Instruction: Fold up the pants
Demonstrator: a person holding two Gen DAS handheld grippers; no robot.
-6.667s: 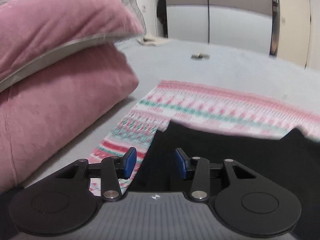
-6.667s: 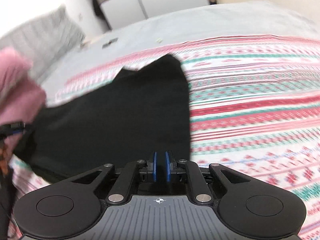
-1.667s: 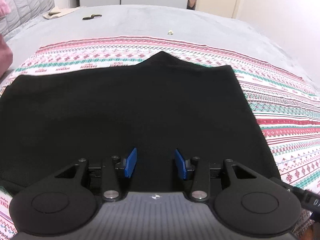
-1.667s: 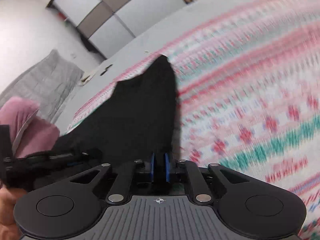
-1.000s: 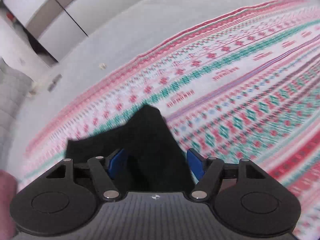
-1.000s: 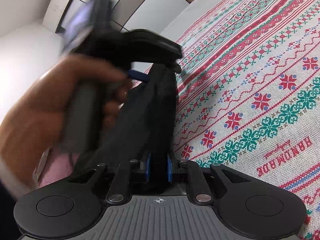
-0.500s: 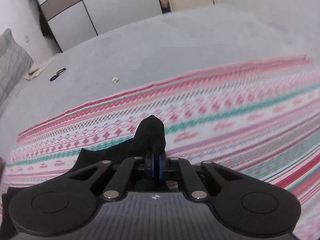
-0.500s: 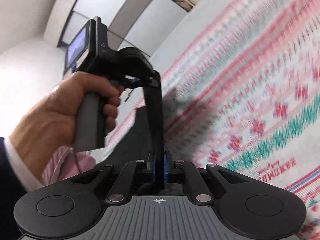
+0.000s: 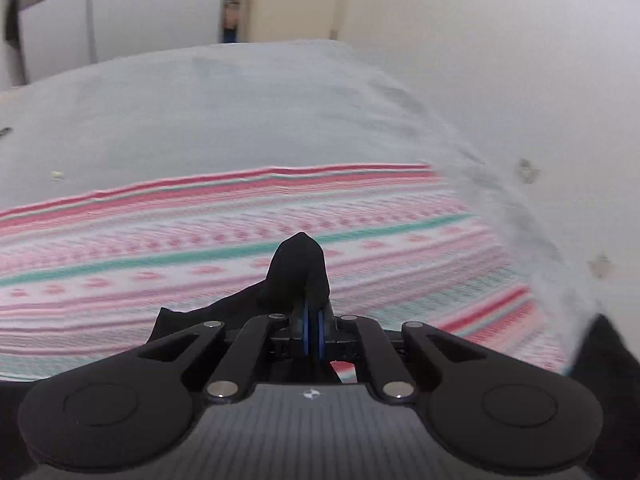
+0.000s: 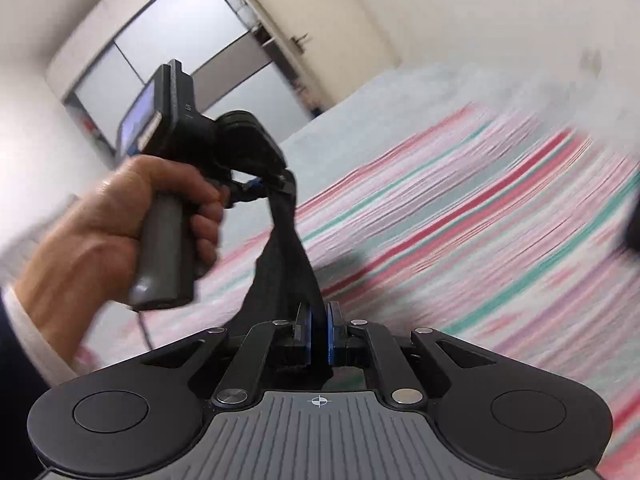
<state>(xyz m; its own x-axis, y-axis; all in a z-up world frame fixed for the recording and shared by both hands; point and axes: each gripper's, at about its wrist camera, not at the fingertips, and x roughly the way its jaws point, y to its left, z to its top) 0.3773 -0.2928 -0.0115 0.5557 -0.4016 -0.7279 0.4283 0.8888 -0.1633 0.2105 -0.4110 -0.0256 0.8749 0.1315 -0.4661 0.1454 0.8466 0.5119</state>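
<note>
- Left wrist view: a bed with a plain pale grey sheet point(image 9: 240, 112) fills most of the frame, and a blanket point(image 9: 160, 248) striped in pink, red, white and teal lies across its near half.
- The blanket's far edge runs as a red band across the sheet; its pattern is smeared by blur.
- Behind the bed stand white wardrobe doors point(image 9: 120, 12) with a dark band near the top, and beside them a cream door point(image 9: 292, 0). A bare off-white wall point(image 9: 500, 60) closes the right side.
- A few small specks lie on the sheet at far left; too small to tell what they are.
- The left gripper point(image 9: 312, 334) is pinched narrow, its blue pads clamped on a peak of the black pants point(image 9: 298, 272), which bunch up above the pads and trail off to the lower left.
- Right wrist view: the same striped blanket streaks diagonally across the bed, badly blurred, with the grey sheet beyond it and the wardrobe doors and cream door at the back.
- The right gripper point(image 10: 319, 332) is closed tight on the black pants, which rise from its pads as a taut, twisted strip above the blanket.
- The strip's upper end is gripped by the left gripper, which a hand point(image 10: 112, 224) with a white cuff holds by its grey handle.
- No containers are in view.
</note>
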